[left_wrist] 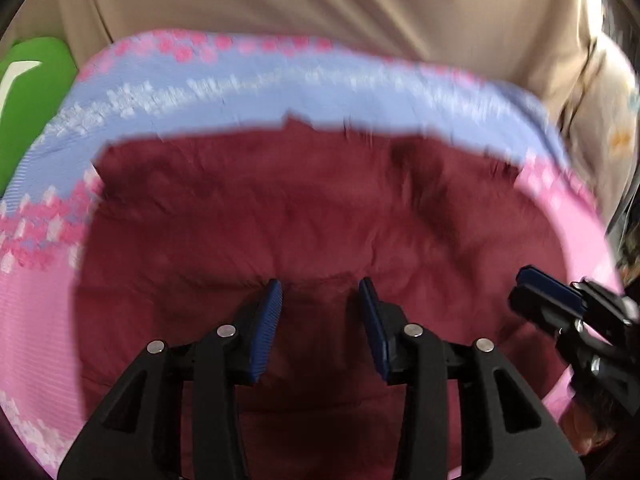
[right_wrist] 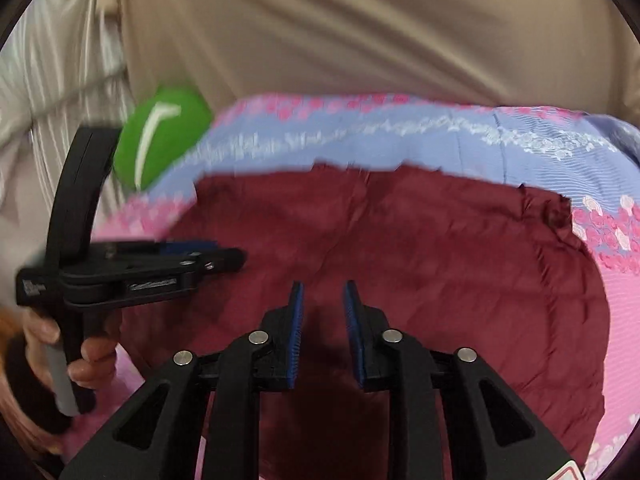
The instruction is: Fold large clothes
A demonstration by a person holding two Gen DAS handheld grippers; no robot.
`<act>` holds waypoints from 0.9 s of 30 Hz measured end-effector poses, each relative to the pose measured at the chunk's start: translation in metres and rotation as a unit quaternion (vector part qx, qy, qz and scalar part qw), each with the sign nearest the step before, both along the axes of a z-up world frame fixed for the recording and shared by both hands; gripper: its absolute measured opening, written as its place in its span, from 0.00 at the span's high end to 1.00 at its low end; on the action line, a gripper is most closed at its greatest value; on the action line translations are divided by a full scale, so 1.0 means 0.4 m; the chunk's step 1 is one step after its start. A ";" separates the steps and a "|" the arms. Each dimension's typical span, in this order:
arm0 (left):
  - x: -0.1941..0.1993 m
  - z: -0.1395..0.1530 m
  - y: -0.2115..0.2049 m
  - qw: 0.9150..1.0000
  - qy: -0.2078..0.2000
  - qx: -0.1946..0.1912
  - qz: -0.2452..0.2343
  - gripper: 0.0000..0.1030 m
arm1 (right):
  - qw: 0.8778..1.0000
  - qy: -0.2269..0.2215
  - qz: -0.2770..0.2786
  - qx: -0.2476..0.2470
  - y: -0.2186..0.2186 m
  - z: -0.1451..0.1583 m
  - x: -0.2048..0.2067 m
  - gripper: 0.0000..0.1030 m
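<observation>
A dark maroon garment (left_wrist: 280, 224) lies spread flat on a pink and lilac patterned bedcover (left_wrist: 240, 88); it also fills the middle of the right wrist view (right_wrist: 420, 248). My left gripper (left_wrist: 320, 292) is open and empty just above the garment's near part. My right gripper (right_wrist: 323, 292) is open and empty above the garment. The right gripper shows at the right edge of the left wrist view (left_wrist: 548, 288), and the left gripper shows at the left of the right wrist view (right_wrist: 224, 254), over the garment's left edge.
A green cushion (right_wrist: 160, 136) lies at the bedcover's far left; it shows in the left wrist view too (left_wrist: 32, 92). Beige fabric (left_wrist: 320, 0) rises behind the bed. Striped pale cloth (right_wrist: 60, 80) is at the far left.
</observation>
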State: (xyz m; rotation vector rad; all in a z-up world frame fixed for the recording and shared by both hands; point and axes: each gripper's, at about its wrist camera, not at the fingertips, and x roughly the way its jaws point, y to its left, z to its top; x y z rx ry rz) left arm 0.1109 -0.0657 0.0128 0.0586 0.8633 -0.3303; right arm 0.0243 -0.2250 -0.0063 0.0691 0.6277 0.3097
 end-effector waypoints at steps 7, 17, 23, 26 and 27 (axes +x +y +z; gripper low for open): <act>-0.036 -0.050 0.127 0.995 -0.046 0.061 0.072 0.60 | 0.987 0.036 -0.156 -0.031 -0.268 -0.101 -0.085 0.90; 0.033 0.051 0.266 0.986 -0.059 0.016 0.152 0.51 | 0.971 0.033 -0.239 0.007 -0.443 0.004 -0.079 0.60; 0.215 0.071 0.246 0.984 -0.037 0.000 0.176 0.44 | 0.968 0.081 -0.234 0.051 -0.487 0.015 0.227 0.44; 0.289 0.018 0.245 0.981 -0.002 -0.001 0.192 0.44 | 0.959 0.125 -0.247 0.062 -0.490 -0.039 0.333 0.86; 0.296 0.007 0.246 0.980 0.001 0.003 0.197 0.44 | 0.957 0.131 -0.245 0.088 -0.500 -0.052 0.342 0.93</act>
